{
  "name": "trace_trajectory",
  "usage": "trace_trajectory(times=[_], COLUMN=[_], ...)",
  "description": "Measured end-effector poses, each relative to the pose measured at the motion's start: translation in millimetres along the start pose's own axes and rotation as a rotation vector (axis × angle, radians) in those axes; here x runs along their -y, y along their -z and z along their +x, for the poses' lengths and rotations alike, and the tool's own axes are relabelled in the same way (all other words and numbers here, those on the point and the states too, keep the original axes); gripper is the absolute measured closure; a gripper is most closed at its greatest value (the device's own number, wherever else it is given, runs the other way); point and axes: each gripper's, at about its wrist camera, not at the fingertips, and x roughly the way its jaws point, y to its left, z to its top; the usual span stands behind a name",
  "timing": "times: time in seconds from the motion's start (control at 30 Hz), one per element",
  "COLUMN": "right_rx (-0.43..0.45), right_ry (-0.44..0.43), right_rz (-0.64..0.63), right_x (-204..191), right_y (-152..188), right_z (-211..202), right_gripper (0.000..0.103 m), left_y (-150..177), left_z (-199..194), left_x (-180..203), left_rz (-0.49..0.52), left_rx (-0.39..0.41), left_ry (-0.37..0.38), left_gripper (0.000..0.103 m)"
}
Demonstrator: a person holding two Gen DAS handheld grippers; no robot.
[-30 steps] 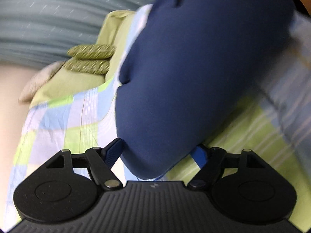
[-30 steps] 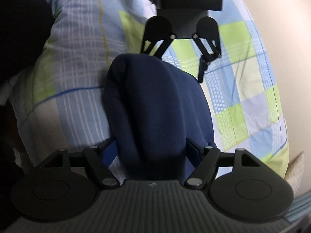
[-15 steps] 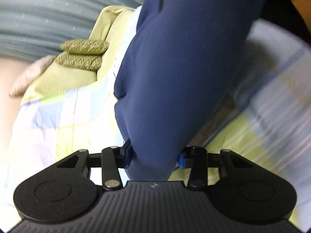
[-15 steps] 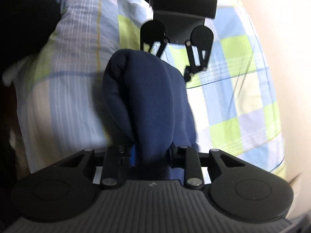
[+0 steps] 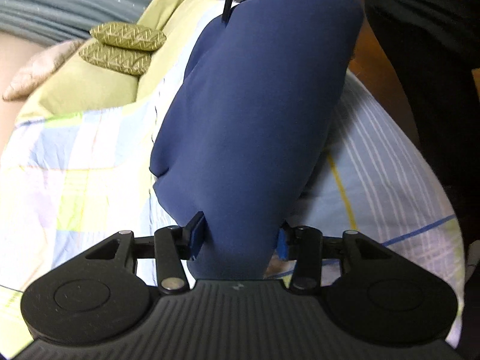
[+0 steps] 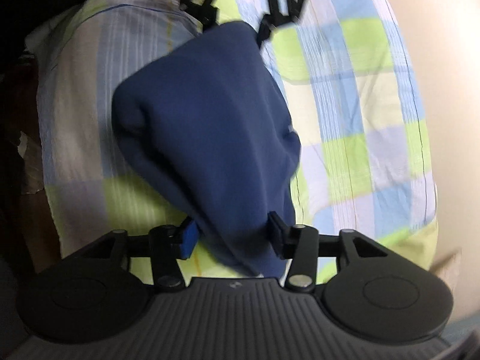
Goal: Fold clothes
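Observation:
A navy blue garment hangs bunched and stretched between my two grippers above a bed with a checked sheet. My left gripper is shut on one end, its blue pads pressing the cloth from both sides. In the right wrist view the same garment runs from my right gripper up to the left gripper. The right jaws are opening, with a thick wad of cloth still touching both pads. One right finger shows above the cloth's far end.
Two olive patterned cushions lie on a yellow-green pillow at the bed's far left, with grey-blue striped fabric behind. A person's dark clothing fills the right side. A cream surface borders the bed.
Both grippers closed on the garment's ends and lifted it off the sheet. The left gripper rolled. Since half a second ago the right jaws have widened.

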Motion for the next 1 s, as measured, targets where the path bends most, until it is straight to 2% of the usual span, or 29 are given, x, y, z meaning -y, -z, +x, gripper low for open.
trace_trajectory(times=[0.07,0.13,0.2,0.3,0.4,0.5,0.57,0.6,0.67,0.7,0.73,0.8,0.87,0.93,1.0], right_rx=[-0.05,-0.056,-0.015,0.058,0.079,0.015,-0.048,-0.082,-0.118,-0.133,-0.148,-0.166,-0.159,-0.157,-0.159], right_ry=[0.034,0.072,0.066,0.039,0.025,0.021,0.033,0.041,0.025,0.015,0.005,-0.005,0.004,0.012,0.022], right_rz=[0.078,0.178,0.275,0.381,0.326,0.244,0.194,0.168,0.165,0.167,0.17,0.166,0.152,0.158,0.158], right_x=[8.7,17.9,24.5,25.8,13.4,0.7,-5.7,-9.3,-11.1,-11.5,-12.0,-14.2,-18.5,-20.6,-23.0], right_y=[-5.0,-22.3,-39.3,-77.0,-109.6,-117.9,-119.5,-121.6,-118.7,-116.6,-114.6,-110.0,-104.9,-101.4,-99.8], right_z=[-10.6,-30.0,-45.4,-59.0,-50.8,-26.0,-1.4,11.3,21.8,25.8,29.9,32.8,26.5,24.3,22.5], right_gripper=[0.06,0.055,0.044,0.041,0.035,0.029,0.03,0.035,0.038,0.043,0.049,0.058,0.059,0.06,0.057], left_y=[-5.6,-10.4,-9.3,-10.5,-16.2,-15.3,-12.9,-11.5,-8.4,-5.9,3.4,12.4,14.4,16.0,16.5], left_z=[-1.4,-0.1,-2.9,-2.6,-1.6,-3.1,-5.0,-6.0,-9.9,-12.7,-23.1,-28.6,-26.1,-20.6,-8.3], left_x=[-13.9,-24.2,-30.7,-40.5,-47.4,-49.9,-49.0,-46.7,-32.5,-20.1,-8.3,20.0,31.0,37.5,41.9], left_rz=[-0.03,-0.042,-0.049,-0.095,-0.131,-0.147,-0.15,-0.147,-0.072,-0.003,0.003,0.17,0.26,0.33,0.384], left_rx=[-0.006,-0.02,-0.024,-0.043,-0.049,-0.042,-0.027,-0.023,0.0,0.016,0.017,0.073,0.109,0.123,0.111], left_ry=[0.028,0.06,0.072,0.113,0.134,0.141,0.135,0.13,0.087,0.035,0.028,-0.092,-0.155,-0.187,-0.172], left_gripper=[0.053,0.053,0.053,0.053,0.053,0.053,0.053,0.053,0.05,0.045,0.043,0.035,0.025,0.023,0.023])
